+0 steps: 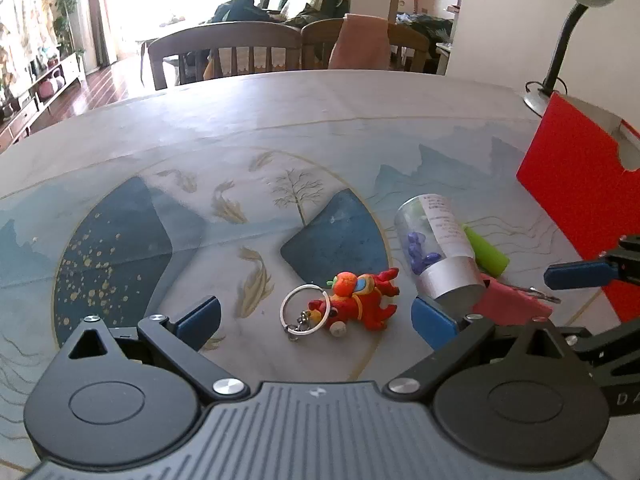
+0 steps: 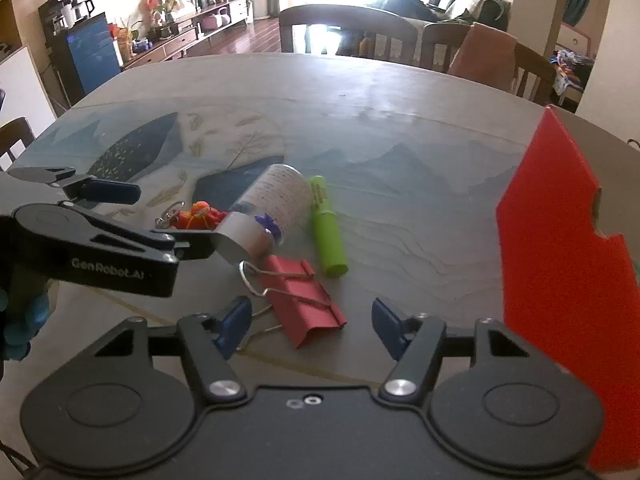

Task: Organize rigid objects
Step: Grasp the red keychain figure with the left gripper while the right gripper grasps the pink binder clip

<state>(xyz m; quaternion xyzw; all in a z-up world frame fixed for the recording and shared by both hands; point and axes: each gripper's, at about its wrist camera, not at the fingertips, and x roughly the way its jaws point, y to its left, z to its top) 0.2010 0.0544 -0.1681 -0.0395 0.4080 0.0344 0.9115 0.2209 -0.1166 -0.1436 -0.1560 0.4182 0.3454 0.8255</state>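
A red toy keychain (image 1: 360, 300) with a metal ring lies on the table between the open fingers of my left gripper (image 1: 316, 316); it also shows in the right wrist view (image 2: 198, 216). A clear tube with a silver cap (image 1: 440, 244) lies beside it, touching the left gripper's right finger (image 1: 434, 320). A green highlighter (image 2: 328, 228) and a red binder clip (image 2: 304, 300) lie near it. My right gripper (image 2: 310, 326) is open around the binder clip's near end. The left gripper shows in the right wrist view (image 2: 160, 216).
A red box (image 2: 568, 272) stands open at the right. A desk lamp (image 1: 560, 48) stands behind it. Wooden chairs (image 1: 224, 52) line the table's far edge. The patterned tablecloth (image 1: 120, 240) covers the table.
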